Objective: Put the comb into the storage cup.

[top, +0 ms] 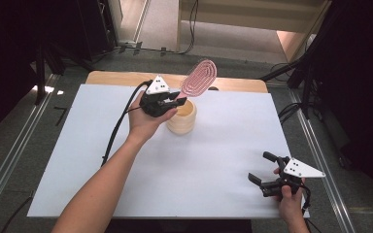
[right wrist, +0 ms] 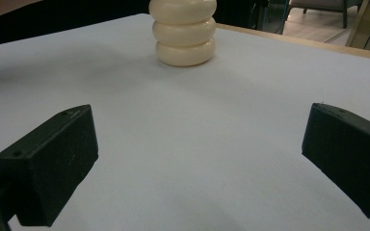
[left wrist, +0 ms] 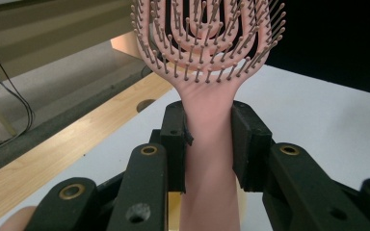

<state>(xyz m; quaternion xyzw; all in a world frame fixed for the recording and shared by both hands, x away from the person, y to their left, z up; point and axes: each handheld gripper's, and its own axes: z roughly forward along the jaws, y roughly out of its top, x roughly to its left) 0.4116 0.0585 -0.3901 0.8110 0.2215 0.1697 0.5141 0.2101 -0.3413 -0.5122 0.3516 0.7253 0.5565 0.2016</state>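
Over a white-covered table (top: 184,165), the left gripper (top: 167,103) pinches the handle of a pink plastic hairbrush with an oval, vented bristle head (top: 199,77), the head raised and tilted away above a cream, ribbed, ring-stacked holder cup (top: 182,117); in the left gripper view the pads press both sides of the pink neck (left wrist: 207,125); the right gripper (top: 267,177) rests near the table's near-right corner, jaws spread with nothing between them; the step appears to be seating the brush handle-first in the cup; judged best done by keeping the handle centred over the mouth, lowering straight, and releasing only once it is bearing inside, lest the light cup tip.
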